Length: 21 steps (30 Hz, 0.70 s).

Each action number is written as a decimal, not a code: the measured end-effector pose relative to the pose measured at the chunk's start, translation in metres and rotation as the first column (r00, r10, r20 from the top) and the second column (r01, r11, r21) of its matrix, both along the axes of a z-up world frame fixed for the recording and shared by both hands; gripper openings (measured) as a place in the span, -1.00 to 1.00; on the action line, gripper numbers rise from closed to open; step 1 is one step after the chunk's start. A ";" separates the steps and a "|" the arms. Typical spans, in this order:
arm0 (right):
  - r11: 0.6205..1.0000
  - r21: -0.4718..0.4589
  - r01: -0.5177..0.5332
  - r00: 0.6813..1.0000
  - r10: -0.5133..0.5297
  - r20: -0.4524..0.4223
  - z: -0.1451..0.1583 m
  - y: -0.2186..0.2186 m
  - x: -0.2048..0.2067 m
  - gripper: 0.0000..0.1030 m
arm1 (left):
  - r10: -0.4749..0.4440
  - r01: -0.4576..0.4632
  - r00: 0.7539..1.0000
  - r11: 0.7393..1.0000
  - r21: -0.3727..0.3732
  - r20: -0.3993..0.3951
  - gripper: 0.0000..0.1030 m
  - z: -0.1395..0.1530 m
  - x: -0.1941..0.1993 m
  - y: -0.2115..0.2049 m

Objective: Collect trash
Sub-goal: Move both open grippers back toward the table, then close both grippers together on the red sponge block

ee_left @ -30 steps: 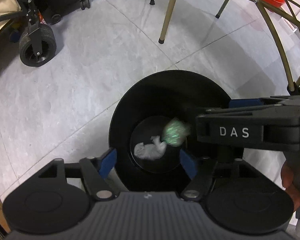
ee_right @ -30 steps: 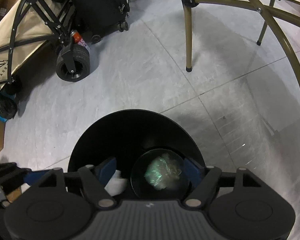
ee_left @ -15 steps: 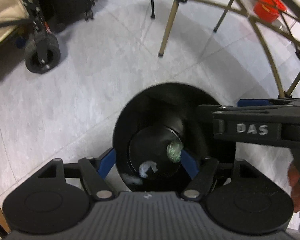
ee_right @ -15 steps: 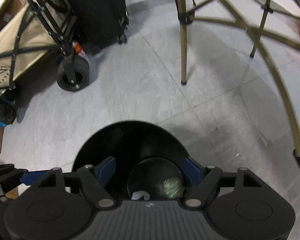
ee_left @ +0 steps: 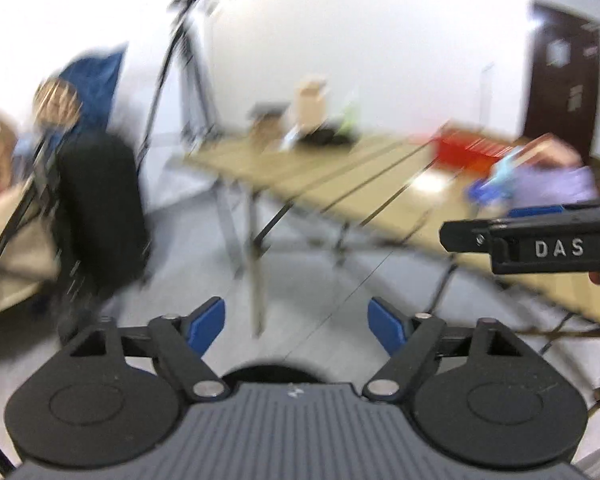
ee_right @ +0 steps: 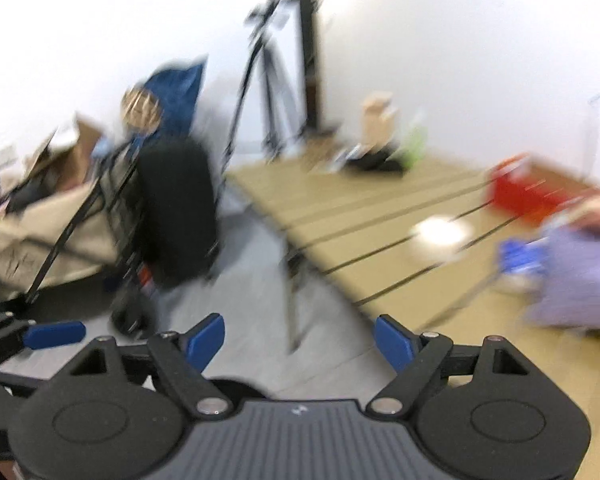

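Both views are blurred by motion. My left gripper (ee_left: 296, 322) is open and empty, raised and pointing across the room. My right gripper (ee_right: 300, 338) is open and empty too; it also shows from the side in the left wrist view (ee_left: 532, 240). Only a dark sliver of the black trash bin (ee_left: 272, 374) shows at the bottom, just below the fingers; it also shows in the right wrist view (ee_right: 236, 388). On the tan folding table (ee_right: 380, 224) lies a white crumpled piece (ee_right: 440, 232), beside a purple-and-blue bundle (ee_right: 572, 280).
A red basket (ee_right: 520, 192) and a small pile of items (ee_right: 380, 148) sit on the table. A black suitcase (ee_right: 176, 208), a folding wagon (ee_right: 40, 224), a tripod (ee_right: 276, 80) and cardboard boxes stand to the left on the grey floor.
Both grippers have swung up from looking down into the bin to looking across the room. The green and white wads dropped into the bin and are out of view.
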State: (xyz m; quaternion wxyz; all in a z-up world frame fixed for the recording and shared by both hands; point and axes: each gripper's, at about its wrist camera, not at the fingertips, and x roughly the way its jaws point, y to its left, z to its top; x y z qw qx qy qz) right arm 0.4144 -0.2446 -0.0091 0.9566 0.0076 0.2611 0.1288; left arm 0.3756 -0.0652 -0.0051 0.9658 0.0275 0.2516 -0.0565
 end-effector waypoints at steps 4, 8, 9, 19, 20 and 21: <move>0.988 0.032 0.150 0.980 -0.153 0.131 0.031 -0.061 -0.065 0.68 | -0.109 0.116 0.984 0.993 -0.040 0.138 0.69 0.024 -0.027 -0.044; 0.954 0.060 0.295 0.934 -0.301 0.191 0.040 -0.118 -0.120 0.74 | -0.217 0.231 0.960 0.971 -0.060 0.178 0.73 0.033 -0.039 -0.085; 0.943 0.073 0.326 0.923 -0.334 0.191 0.041 -0.131 -0.129 0.74 | -0.241 0.255 0.954 0.965 -0.063 0.177 0.73 0.034 -0.037 -0.093; 0.903 0.219 0.370 0.905 -0.404 0.136 0.047 -0.227 -0.077 0.69 | -0.381 0.373 0.925 0.907 -0.196 -0.004 0.64 0.068 0.090 -0.180; 0.902 0.234 0.364 0.910 -0.398 0.118 0.049 -0.236 -0.058 0.66 | -0.377 0.361 0.926 0.905 -0.224 -0.033 0.63 0.072 0.110 -0.189; 0.897 0.253 0.364 0.912 -0.398 0.099 0.052 -0.246 -0.041 0.59 | -0.382 0.355 0.922 0.899 -0.258 -0.063 0.63 0.077 0.130 -0.196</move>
